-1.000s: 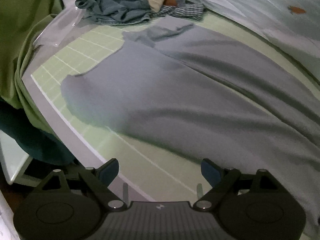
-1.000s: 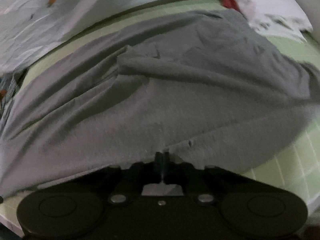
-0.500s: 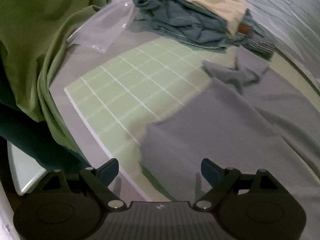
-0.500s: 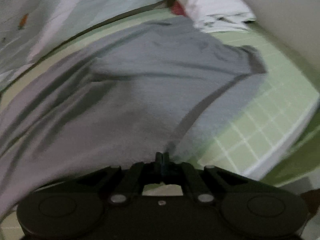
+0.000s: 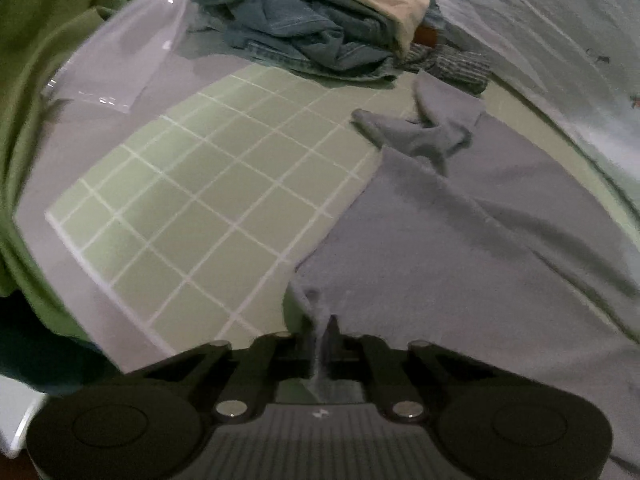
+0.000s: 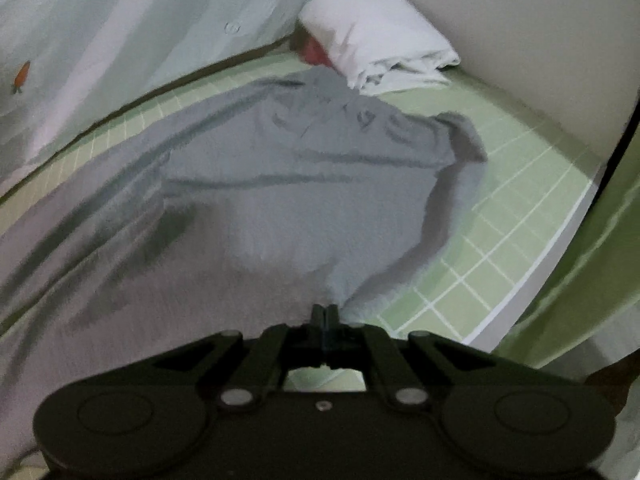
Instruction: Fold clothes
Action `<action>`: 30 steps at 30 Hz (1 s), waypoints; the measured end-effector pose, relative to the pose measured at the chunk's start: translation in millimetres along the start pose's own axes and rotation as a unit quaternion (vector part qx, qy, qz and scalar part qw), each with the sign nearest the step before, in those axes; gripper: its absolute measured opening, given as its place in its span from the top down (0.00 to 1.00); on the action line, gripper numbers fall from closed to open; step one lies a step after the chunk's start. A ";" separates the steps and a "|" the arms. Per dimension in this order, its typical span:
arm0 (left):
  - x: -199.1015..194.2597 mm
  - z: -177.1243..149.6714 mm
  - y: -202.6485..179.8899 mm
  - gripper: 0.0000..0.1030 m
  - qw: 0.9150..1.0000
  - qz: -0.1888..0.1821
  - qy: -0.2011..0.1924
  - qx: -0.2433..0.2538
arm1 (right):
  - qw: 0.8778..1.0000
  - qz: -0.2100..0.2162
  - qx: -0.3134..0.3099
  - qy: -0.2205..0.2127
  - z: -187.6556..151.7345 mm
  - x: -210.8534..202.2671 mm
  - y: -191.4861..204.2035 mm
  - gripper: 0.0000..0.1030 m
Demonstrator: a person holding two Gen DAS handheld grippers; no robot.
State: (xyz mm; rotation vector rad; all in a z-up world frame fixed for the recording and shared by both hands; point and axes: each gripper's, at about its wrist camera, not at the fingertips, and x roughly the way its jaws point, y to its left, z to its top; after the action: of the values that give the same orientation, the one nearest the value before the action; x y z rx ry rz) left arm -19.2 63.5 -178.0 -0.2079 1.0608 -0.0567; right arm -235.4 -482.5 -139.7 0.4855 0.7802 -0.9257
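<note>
On green grid mat (image 5: 208, 208): grey garment (image 5: 460, 248) stretched lengthwise between left hand-held gripper (image 5: 322, 334) and right hand-held gripper (image 6: 325, 314), both pinching hem.

Right tongs (image 6: 325, 312) pinching grey garment (image 6: 256, 208) hem, green grid mat (image 6: 500, 216) beneath

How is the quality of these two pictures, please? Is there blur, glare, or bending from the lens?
Left wrist view: dim light; glare spots on the clear plastic sheet; the green grid mat bulges with fisheye bending; the left gripper, shut on the grey cloth garment, is sharp. Right wrist view: the garment is smeared by blur; dark corners; the right gripper is sharp.
</note>
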 end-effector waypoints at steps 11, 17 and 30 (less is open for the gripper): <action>-52.5 41.0 21.9 0.96 0.996 0.002 -0.092 -0.017 | 0.999 -0.015 -0.013 -0.031 14.7 -30.5 -9.9 1.00; -35.2 36.9 38.7 0.95 0.996 0.012 -0.066 -0.056 | 0.999 0.031 -0.009 0.009 -12.7 -5.5 6.3 0.57; -29.8 35.8 39.8 0.95 0.996 0.015 -0.064 -0.064 | 0.999 -0.029 0.007 0.032 -10.5 51.7 -13.3 0.42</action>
State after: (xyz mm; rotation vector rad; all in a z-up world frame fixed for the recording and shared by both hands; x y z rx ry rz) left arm -4.7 112.0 -143.4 -0.3074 0.9412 0.0518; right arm -231.8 -509.4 -186.9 0.5087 0.8504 -0.9734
